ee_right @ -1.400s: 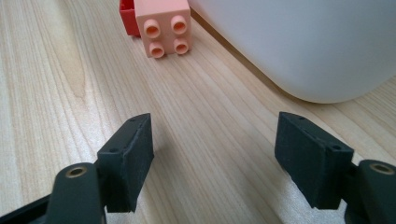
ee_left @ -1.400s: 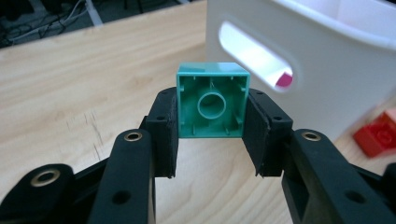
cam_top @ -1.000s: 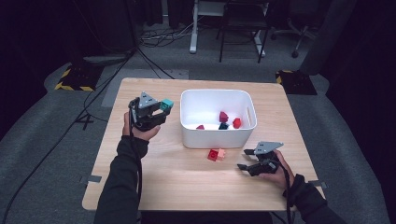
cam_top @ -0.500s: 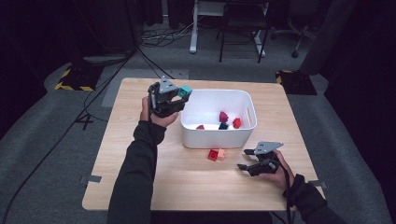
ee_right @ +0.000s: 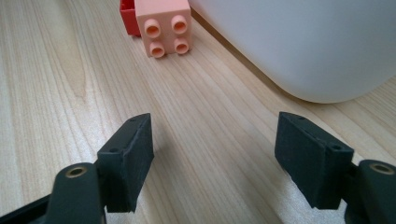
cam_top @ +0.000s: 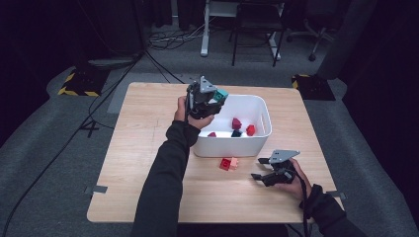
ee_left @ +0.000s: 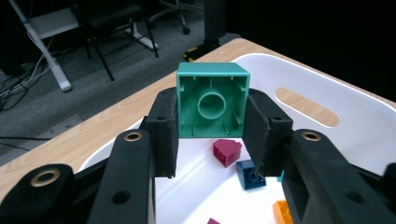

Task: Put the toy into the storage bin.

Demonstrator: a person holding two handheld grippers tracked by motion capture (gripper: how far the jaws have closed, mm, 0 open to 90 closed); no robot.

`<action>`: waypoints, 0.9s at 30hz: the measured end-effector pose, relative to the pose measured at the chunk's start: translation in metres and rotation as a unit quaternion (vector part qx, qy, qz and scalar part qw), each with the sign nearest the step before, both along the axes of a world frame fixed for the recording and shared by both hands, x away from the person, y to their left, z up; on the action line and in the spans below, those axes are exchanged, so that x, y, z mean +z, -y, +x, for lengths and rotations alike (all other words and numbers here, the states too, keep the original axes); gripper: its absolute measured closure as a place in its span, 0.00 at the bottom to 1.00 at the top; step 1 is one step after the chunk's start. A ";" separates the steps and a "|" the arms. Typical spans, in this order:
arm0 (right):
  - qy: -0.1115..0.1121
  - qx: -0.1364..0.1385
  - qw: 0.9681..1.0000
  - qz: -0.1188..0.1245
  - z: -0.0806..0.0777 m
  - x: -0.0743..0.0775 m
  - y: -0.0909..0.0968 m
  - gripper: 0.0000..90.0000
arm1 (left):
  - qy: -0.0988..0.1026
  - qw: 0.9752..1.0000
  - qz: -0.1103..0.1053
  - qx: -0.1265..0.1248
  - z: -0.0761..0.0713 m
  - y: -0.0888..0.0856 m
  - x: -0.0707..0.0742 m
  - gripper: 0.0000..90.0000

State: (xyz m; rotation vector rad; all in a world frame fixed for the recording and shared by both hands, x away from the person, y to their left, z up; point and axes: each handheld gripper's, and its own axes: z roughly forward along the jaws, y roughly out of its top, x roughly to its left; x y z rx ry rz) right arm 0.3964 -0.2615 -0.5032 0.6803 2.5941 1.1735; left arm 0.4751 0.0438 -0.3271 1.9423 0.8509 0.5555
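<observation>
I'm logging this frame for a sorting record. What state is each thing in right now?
Left gripper: shut on the teal brick.
Teal brick: held over the bin, hollow underside facing the camera.
Right gripper: open, empty, low over the table.
White bin: upright, holding several bricks.
Peach brick: on the table, studs up.

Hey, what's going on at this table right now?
A person is sorting toy blocks into a white bin. The left gripper holds a teal block above the bin, which already has a few blocks inside. The right gripper rests open on the table, pointing toward a peach block and a red block lying just outside the bin.
</observation>
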 end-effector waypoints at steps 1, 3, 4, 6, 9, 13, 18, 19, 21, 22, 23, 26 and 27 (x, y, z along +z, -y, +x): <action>-0.002 -0.001 1.000 0.000 0.000 0.000 0.000 0.32 | -0.002 1.000 -0.004 0.000 0.000 0.004 -0.002 0.66; -0.002 -0.001 1.000 0.000 0.000 0.000 0.000 0.32 | -0.006 1.000 0.007 -0.004 0.001 0.009 -0.004 0.66; 0.000 0.000 1.000 0.000 0.000 0.000 0.000 0.31 | -0.009 1.000 0.010 -0.007 0.002 0.012 -0.004 0.66; -0.001 0.000 1.000 0.000 0.000 0.000 0.000 0.32 | -0.010 1.000 0.015 -0.013 0.003 0.016 -0.007 0.66; 0.000 0.002 1.000 0.000 0.000 0.000 0.000 0.32 | -0.013 1.000 0.022 -0.016 0.003 0.021 -0.010 0.66; 0.001 0.002 1.000 0.000 0.000 0.000 0.000 0.32 | -0.014 0.999 0.028 -0.020 0.003 0.025 -0.013 0.66; -0.002 -0.001 1.000 -0.001 0.000 0.000 0.000 0.32 | -0.016 0.999 0.029 -0.020 0.003 0.028 -0.015 0.65; 0.001 0.002 1.000 0.000 0.000 0.000 0.000 0.32 | -0.016 0.999 0.028 -0.017 0.002 0.027 -0.015 0.64; 0.001 0.002 1.000 0.000 0.000 0.000 0.000 0.32 | -0.019 0.999 0.027 -0.013 0.003 0.026 -0.016 0.58; -0.001 0.001 1.000 0.000 0.000 0.000 0.000 0.31 | -0.021 0.999 0.028 -0.013 0.003 0.025 -0.016 0.56; -0.001 0.000 1.000 0.000 0.000 0.000 0.000 0.31 | -0.022 0.999 0.029 -0.012 0.003 0.025 -0.016 0.56; 0.000 0.001 1.000 0.000 0.000 0.000 0.000 0.31 | -0.017 1.000 0.022 -0.011 0.002 0.024 -0.018 0.54; 0.000 0.002 1.000 -0.001 0.000 0.000 0.000 0.31 | -0.018 0.999 0.029 -0.010 0.002 0.024 -0.018 0.53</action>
